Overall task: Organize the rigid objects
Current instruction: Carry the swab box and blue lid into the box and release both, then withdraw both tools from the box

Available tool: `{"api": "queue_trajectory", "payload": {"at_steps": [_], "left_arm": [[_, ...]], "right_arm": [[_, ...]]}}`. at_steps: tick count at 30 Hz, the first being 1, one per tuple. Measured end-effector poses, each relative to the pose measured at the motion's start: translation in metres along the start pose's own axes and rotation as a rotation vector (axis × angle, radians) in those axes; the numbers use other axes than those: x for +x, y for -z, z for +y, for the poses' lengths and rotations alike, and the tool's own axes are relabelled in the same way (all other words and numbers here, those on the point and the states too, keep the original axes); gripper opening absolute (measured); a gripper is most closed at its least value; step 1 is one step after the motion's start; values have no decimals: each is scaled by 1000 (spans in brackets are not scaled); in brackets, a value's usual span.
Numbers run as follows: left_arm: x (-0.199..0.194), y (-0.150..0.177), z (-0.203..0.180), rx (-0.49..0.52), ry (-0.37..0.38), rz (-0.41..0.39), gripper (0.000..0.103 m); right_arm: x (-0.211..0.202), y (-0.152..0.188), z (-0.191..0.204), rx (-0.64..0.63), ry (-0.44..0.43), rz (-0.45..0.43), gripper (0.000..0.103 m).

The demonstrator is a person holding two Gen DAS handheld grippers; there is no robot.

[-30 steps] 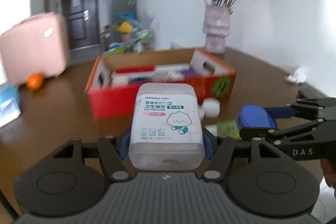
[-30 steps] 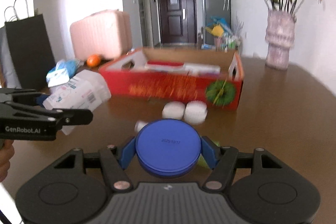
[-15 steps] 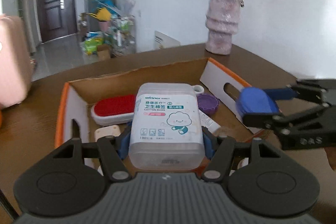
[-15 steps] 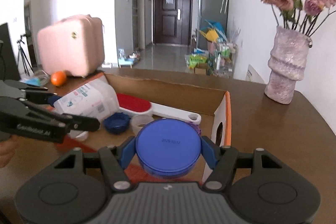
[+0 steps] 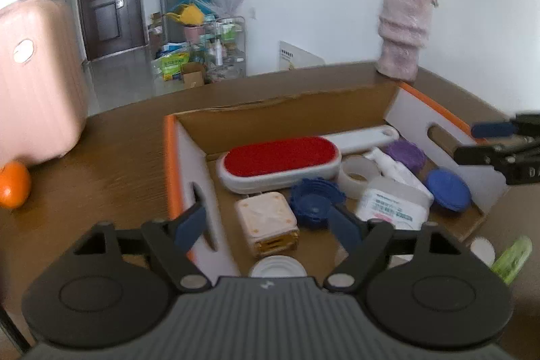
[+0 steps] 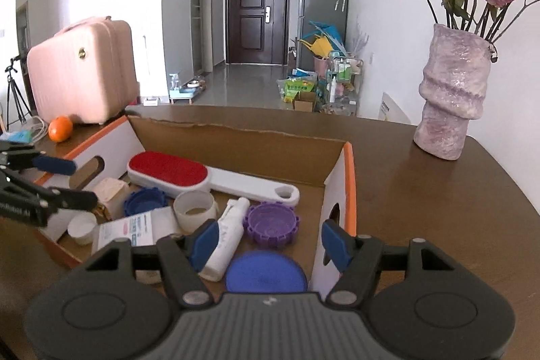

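The cardboard box [image 5: 290, 110] [image 6: 236, 137] stands on the brown table. The cotton swab box [image 5: 393, 203] [image 6: 135, 228] lies inside it, and the blue round tin [image 5: 447, 189] [image 6: 265, 274] lies at its right end. My left gripper [image 5: 266, 225] is open and empty above the box's left part. My right gripper [image 6: 266, 242] is open and empty above the blue tin. Also in the box are a red lint brush [image 5: 280, 157] [image 6: 168, 171], a blue lid [image 5: 315, 201], a purple lid [image 6: 271, 223], a tape roll [image 5: 357, 174] and a white tube [image 6: 226, 238].
A purple vase with flowers [image 6: 452, 110] [image 5: 403, 36] stands at the table's back right. A pink case [image 6: 81, 76] and an orange [image 6: 60, 129] are at the left. A green item [image 5: 511, 257] and a white cap [image 5: 482, 250] lie on the table beside the box.
Both grippers moved over the box and opened. The cotton swab box left the left gripper and the blue tin left the right gripper; both now lie in the box.
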State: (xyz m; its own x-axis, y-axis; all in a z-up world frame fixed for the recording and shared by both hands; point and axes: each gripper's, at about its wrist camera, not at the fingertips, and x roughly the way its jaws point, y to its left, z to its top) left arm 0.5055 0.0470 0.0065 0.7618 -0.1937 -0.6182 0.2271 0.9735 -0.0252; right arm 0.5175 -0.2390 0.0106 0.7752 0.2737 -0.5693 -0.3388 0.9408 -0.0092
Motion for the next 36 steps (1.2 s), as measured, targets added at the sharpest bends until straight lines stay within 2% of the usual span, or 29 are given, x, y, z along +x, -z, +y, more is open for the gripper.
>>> {"api": "queue_trajectory", "payload": {"at_steps": [2,4,10,12,16,22,24,27,31,35,36], "left_arm": [[-9,-6,3,-27,3,-11,80],[-21,-8,-2,-13,-19,-36,82],[-62,-10,-17,-56,-34,-85,87],[-82,-4,-22,-87,-55,-98,87],[-128,18,-36,-140,-87,-144,91],[-189,74,-73,-178,-124,-183,96],[-201,98,-89,-182,-135,-183,102],[-212,136,-111,-188,-152,-175,103],[-219,179,-134,-208,-154,-129,103],[-223,198,-147,-162,-177,-118,103],[-223,198,-148,-165,-181,-120,103]], "right_arm": [[-3,-3,-1,-1,3,-3,66],[-9,-6,0,-3,8,-12,66],[-51,-8,1,-9,24,-50,67],[-68,-6,0,-6,30,-65,72],[-110,11,0,14,21,-104,74],[-170,66,12,36,-10,-144,79],[-187,89,18,33,-31,-152,83],[-212,125,27,28,-60,-154,85],[-244,174,39,4,-38,-185,88],[-253,203,42,27,-106,-148,91],[-250,207,42,37,-101,-123,91]]}}
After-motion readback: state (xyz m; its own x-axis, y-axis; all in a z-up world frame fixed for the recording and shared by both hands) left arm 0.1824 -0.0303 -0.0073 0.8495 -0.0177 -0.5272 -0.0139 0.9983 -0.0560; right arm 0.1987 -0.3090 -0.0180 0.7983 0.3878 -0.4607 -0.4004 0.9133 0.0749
